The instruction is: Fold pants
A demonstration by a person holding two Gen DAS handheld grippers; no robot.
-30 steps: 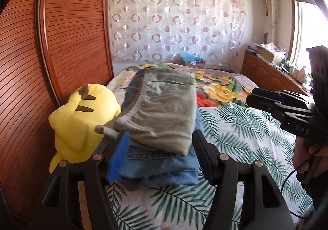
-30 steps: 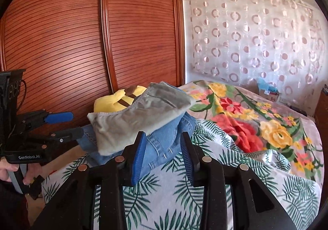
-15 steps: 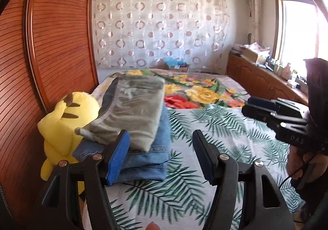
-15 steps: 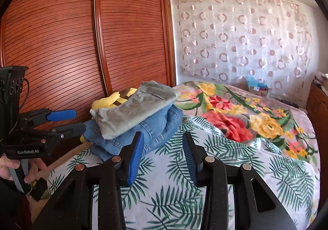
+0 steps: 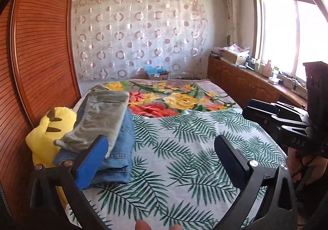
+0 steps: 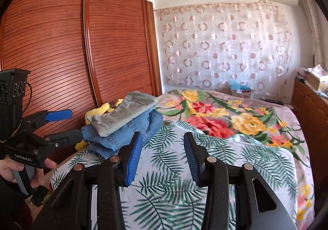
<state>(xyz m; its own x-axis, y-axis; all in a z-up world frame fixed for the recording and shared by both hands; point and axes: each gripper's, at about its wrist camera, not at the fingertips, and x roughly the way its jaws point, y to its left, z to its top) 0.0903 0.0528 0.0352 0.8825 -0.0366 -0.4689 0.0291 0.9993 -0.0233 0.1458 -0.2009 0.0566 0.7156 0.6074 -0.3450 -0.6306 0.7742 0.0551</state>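
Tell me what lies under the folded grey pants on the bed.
The grey pants rest on folded blue jeans, which lie on the palm-leaf sheet. A yellow plush toy sits beside the stack. Whether anything else lies between or beneath the jeans is covered.

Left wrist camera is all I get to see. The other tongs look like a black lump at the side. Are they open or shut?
Observer: Open. The right wrist view looks straight along the right tongs. Their blue pads stand apart with nothing between them, only the leaf sheet beyond.
Operator: And who's holding my tongs? I can't see behind them.
Observer: A left hand is wrapped round the handle of the left tongs, low at the left edge of that view. Their two fingers are spread apart.
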